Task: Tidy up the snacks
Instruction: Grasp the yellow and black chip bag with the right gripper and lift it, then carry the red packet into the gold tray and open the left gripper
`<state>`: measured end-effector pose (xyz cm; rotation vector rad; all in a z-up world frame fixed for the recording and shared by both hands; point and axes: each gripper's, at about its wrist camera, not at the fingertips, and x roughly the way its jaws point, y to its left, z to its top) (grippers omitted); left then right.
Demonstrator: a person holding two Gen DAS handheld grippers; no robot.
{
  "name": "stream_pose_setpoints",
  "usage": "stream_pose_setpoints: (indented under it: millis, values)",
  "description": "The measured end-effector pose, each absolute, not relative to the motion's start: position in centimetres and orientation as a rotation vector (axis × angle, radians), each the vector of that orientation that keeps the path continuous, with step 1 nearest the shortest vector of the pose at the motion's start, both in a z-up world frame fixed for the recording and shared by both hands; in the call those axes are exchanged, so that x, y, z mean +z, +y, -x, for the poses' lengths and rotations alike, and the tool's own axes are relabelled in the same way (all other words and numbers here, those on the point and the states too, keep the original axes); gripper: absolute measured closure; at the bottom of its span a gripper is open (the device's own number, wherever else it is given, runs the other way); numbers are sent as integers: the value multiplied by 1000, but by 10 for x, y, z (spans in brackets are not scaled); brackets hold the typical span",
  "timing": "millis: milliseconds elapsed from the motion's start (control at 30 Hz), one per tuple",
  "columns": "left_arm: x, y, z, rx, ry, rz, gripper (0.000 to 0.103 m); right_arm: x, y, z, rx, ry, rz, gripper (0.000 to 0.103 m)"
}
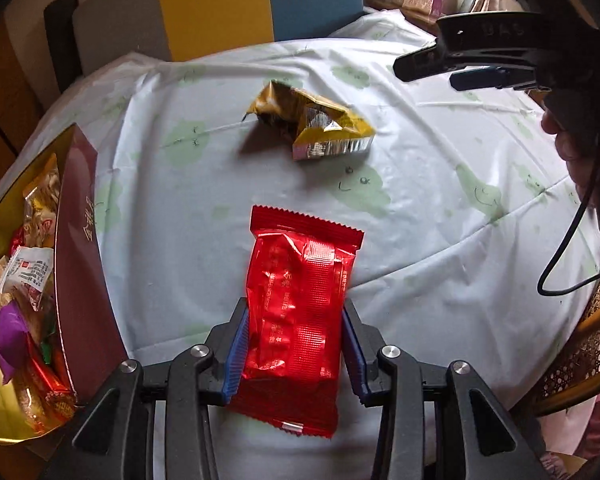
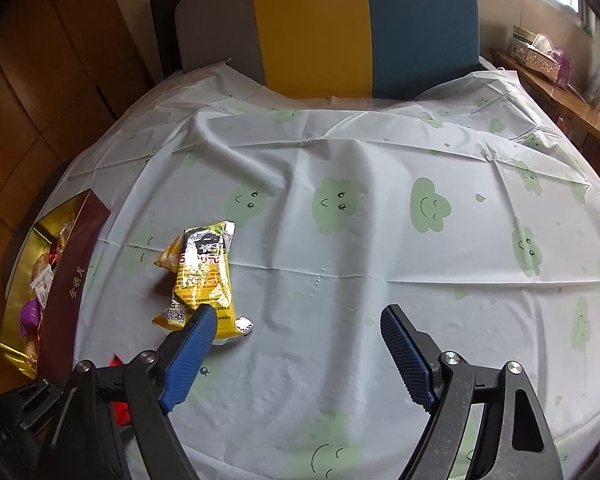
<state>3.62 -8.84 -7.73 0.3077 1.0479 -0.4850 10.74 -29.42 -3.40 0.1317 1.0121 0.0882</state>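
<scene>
Left gripper (image 1: 294,344) pinches glossy red foil snack packet (image 1: 300,312), long axis pointing up-frame; open maroon gift box with gold lining (image 1: 80,248) at left edge, just beside; right gripper (image 2: 296,334) spread, empty, over counter (image 2: 380,240).

Clothed table (image 2: 380,240) — yellow packet (image 2: 204,272), snack box (image 2: 66,296)
</scene>
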Motion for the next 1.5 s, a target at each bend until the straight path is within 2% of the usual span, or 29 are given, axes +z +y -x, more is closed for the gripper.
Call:
stream_pose_setpoints:
  millis: [367,733,767,800,833,867,933,1233,1500]
  values:
    - [-81,-81,-30,-511,967,-263,60,-51,-254,-115,219,1074,-101,19]
    - [-86,-76,-27,-528,943,-227,59,-69,-214,-175,236,1145,-38,20]
    - [-86,-76,-27,-530,943,-224,59,-72,-210,-180,240,1158,-30,21]
    - [-85,-76,-27,-531,943,-222,59,-75,-206,-183,243,1168,-15,29]
    - [-86,-75,-27,-532,942,-220,59,-78,-203,-185,245,1178,4,46]
    - [-85,-74,-27,-533,942,-218,59,-80,-200,-185,221,1183,44,54]
    - [-85,-74,-27,-536,938,-215,59,-79,-198,-180,228,1172,79,64]
    - [-86,-76,-24,-531,928,-214,59,-77,-226,-124,237,1213,157,66]
    - [-86,-78,-23,-518,922,-227,59,-87,-257,-96,252,1220,27,61]
